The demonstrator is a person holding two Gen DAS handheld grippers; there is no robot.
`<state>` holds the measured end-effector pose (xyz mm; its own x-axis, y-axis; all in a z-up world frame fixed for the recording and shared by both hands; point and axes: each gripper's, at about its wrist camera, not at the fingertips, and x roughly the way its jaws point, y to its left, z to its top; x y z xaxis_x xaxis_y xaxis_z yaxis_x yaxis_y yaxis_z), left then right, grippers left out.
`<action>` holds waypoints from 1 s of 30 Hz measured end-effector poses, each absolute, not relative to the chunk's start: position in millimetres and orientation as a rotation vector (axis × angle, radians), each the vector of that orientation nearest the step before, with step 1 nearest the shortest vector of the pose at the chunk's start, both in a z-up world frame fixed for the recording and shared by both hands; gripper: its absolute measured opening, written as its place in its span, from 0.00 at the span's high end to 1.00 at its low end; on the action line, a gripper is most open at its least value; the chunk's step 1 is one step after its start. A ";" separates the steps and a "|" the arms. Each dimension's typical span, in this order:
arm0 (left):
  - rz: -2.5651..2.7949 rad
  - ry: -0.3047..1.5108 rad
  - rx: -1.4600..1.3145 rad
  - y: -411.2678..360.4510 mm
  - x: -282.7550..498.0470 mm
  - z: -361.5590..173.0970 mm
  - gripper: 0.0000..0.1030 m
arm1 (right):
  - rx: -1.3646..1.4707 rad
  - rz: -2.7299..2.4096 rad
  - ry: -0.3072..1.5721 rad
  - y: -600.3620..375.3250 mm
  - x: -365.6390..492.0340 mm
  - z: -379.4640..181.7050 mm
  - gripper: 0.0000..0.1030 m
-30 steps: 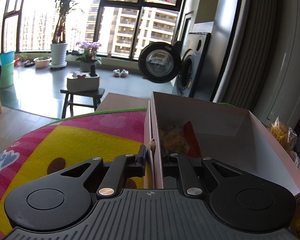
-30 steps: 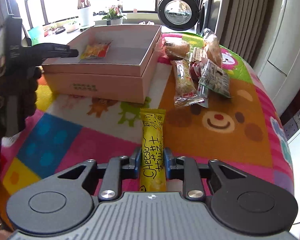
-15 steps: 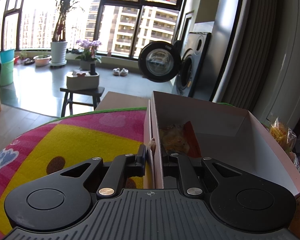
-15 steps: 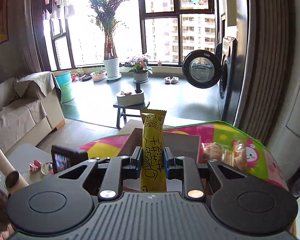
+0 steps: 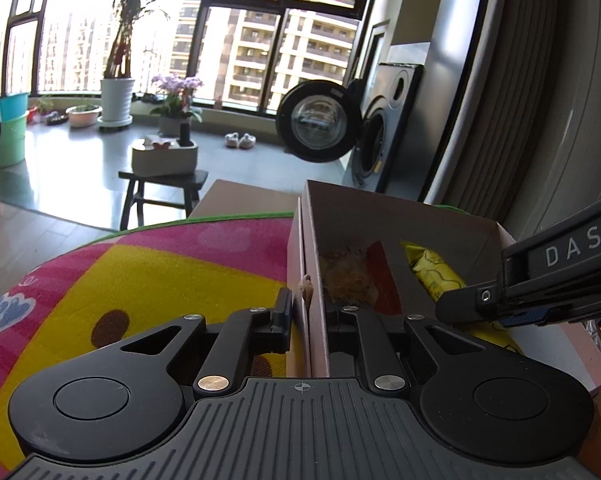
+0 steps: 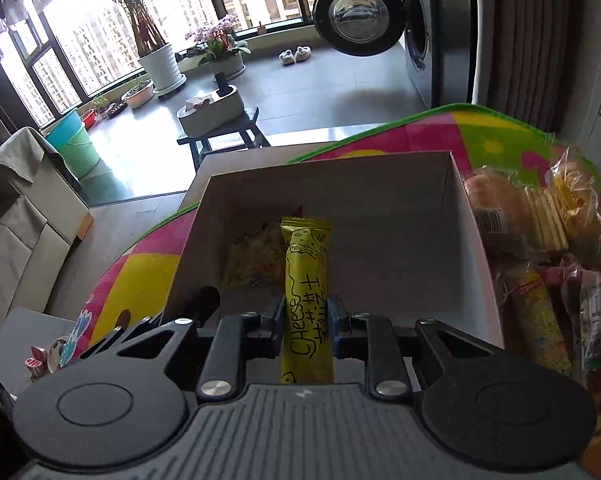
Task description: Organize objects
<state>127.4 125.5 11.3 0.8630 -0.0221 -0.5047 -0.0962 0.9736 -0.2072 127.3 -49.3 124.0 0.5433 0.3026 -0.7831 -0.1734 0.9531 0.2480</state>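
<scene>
Right wrist view: right hand-held gripper (image 6: 304, 320) clamps a yellow cheese snack bar (image 6: 306, 276) over the pink box (image 6: 476, 240); left hand-held gripper (image 5: 308, 312) pinches the box wall.

A: What does the right gripper (image 6: 303, 320) hold?

B: Its 2 fingers are clamped on a yellow snack bar (image 6: 306, 300) lettered "Cheese", which points forward over the open pink box (image 6: 476, 236).

A: What lies inside the box?

B: 1 yellowish snack packet (image 6: 254, 258), on the floor of the box just left of the bar.

A: And to the right?

B: Wrapped snacks (image 6: 540, 240) are heaped on the colourful mat (image 6: 140, 276), beside the box's right wall. The left gripper (image 6: 198, 302) shows at the box's near left corner.
</scene>
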 end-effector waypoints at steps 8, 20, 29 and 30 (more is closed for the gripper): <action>0.039 0.529 -0.230 124.7 127.9 11.5 0.85 | 0.187 0.345 0.919 -62.4 111.3 133.7 0.68; 0.043 0.527 -0.226 123.0 128.2 11.3 0.85 | 0.003 0.074 0.653 -185.4 75.5 191.7 0.30; 0.046 0.526 -0.223 123.4 128.5 12.2 0.86 | 0.062 -0.065 0.738 -238.5 144.4 141.2 0.29; 0.046 0.526 -0.223 123.4 128.5 12.2 0.86 | 0.061 -0.065 0.750 -236.5 153.5 134.2 0.28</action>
<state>128.5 123.4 12.2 0.8644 -0.0139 -0.5027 -0.1004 0.9747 -0.1995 153.5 -236.5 134.2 0.7300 -0.0372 -0.6824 0.0807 0.9962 0.0320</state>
